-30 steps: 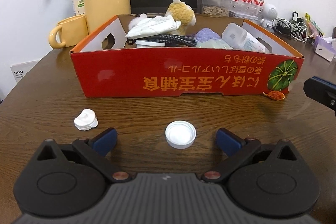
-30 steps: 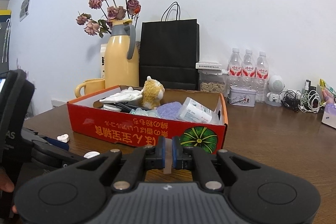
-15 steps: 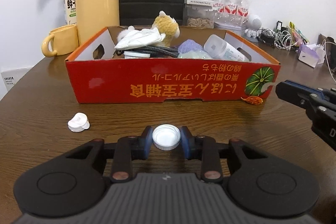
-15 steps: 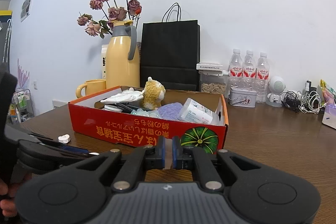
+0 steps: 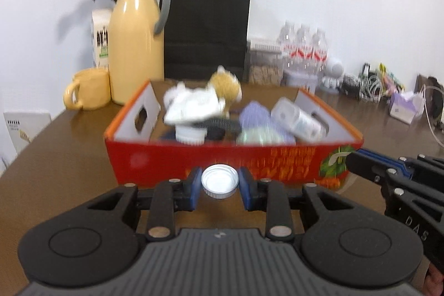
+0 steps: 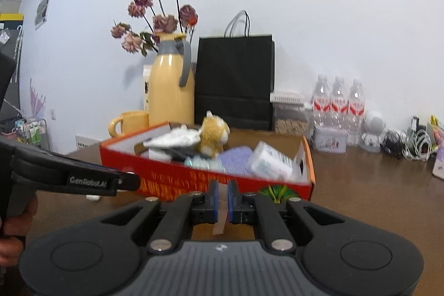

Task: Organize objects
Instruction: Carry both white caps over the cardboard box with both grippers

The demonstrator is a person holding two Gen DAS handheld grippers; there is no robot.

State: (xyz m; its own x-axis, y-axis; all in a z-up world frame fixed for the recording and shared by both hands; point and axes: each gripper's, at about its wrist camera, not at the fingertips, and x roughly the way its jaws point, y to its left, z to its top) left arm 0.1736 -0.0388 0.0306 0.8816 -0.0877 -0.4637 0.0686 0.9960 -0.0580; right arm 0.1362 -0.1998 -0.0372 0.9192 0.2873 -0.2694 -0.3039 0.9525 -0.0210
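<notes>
We are cataloguing a brown wooden table (image 5: 69, 157), which is carrying a red cardboard box (image 5: 166, 161), yellow mug (image 5: 88, 89), yellow thermos jug (image 5: 136, 46), black paper bag (image 5: 206, 27), water bottles (image 5: 304, 49) and tangled cables (image 6: 408, 143).

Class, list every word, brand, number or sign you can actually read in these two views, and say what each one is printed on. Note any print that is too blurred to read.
"GenRobot.AI": on the side of the left gripper handle, right wrist view.
"DAS": on the right gripper body, left wrist view; further letters may be cut off.
Red box: orange characters on its front, upside down and too blurred to read.
Water bottles: red labels, unreadable.
Carton behind the jug: print too blurred.
</notes>
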